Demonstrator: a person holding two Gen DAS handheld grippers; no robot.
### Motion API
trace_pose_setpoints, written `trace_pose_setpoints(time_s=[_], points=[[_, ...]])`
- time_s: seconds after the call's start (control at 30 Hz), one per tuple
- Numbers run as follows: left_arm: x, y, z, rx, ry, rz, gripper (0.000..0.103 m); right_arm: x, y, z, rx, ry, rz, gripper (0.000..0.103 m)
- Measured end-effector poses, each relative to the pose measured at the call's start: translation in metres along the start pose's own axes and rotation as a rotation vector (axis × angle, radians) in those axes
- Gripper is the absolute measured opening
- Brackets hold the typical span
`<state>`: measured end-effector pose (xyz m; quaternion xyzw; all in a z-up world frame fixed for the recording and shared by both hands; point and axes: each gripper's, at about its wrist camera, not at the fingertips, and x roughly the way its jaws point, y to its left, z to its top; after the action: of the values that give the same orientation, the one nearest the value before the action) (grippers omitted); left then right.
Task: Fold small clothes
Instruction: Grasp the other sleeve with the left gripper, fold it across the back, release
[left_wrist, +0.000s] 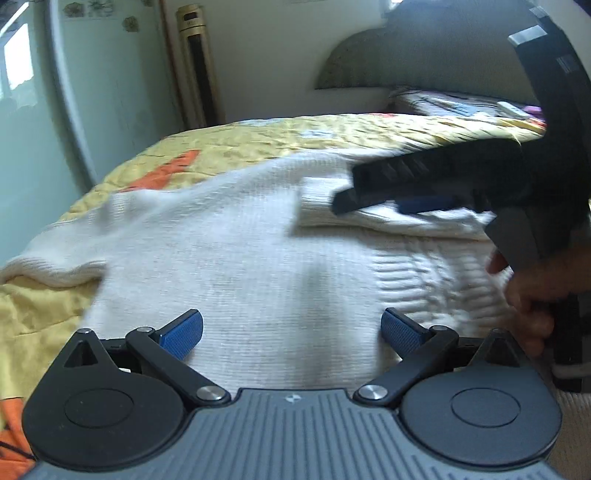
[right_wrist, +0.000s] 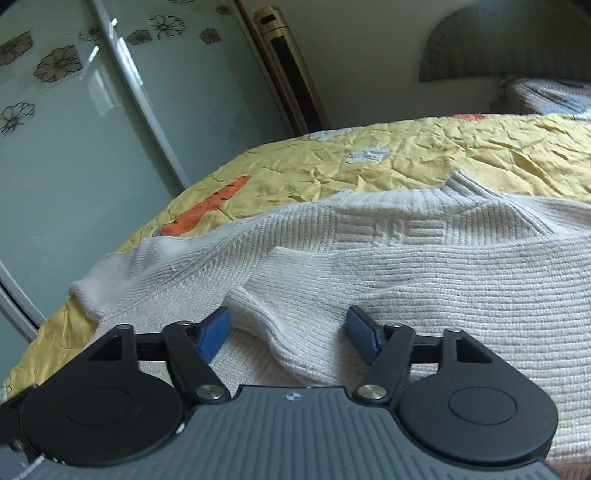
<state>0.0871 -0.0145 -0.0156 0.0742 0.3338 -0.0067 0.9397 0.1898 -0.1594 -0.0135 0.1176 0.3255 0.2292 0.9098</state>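
Note:
A white ribbed knit sweater (left_wrist: 236, 258) lies spread on a yellow quilted bedspread (left_wrist: 258, 144). My left gripper (left_wrist: 291, 332) is open just above the sweater's body, holding nothing. In the left wrist view my right gripper (left_wrist: 373, 201) reaches in from the right, over a sleeve folded across the sweater (left_wrist: 332, 206). In the right wrist view the right gripper (right_wrist: 288, 332) is open, its blue pads (right_wrist: 214, 332) on either side of the folded sleeve's cuff (right_wrist: 291, 325), not closed on it. The sweater's collar (right_wrist: 461, 188) lies at the far side.
The bedspread (right_wrist: 443, 155) has orange patches (right_wrist: 207, 210). A glass wardrobe door (right_wrist: 74, 147) and a tall gold tower fan (left_wrist: 199, 70) stand beyond the bed's far left. A pillow (left_wrist: 450, 103) and small items lie at the headboard, far right.

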Motion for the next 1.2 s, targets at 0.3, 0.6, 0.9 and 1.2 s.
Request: trace_pose_setpoints(time_s=[0.3,0.6,0.9,1.2], points=[[0.005,0.154,0.016,-0.354,0.08,0.128,0.103,0.009,0.033,-0.009,-0.202,0.022,-0.058,0.103],[0.05,0.336,-0.036,-1.264,0.041,-0.328,0.103,0.006,0.03,-0.01,-0.183,0.013,-0.044,0.103],[0.091,0.382,-0.03,-1.467,-0.063,-0.432,0.102,0.004,0.028,-0.009,-0.16,0.003,-0.027,0.103],[0.096,0.386,-0.021,-1.395,-0.01,-0.192,0.016,-0.001,0.016,-0.008,-0.087,-0.02,0.028,0.103]])
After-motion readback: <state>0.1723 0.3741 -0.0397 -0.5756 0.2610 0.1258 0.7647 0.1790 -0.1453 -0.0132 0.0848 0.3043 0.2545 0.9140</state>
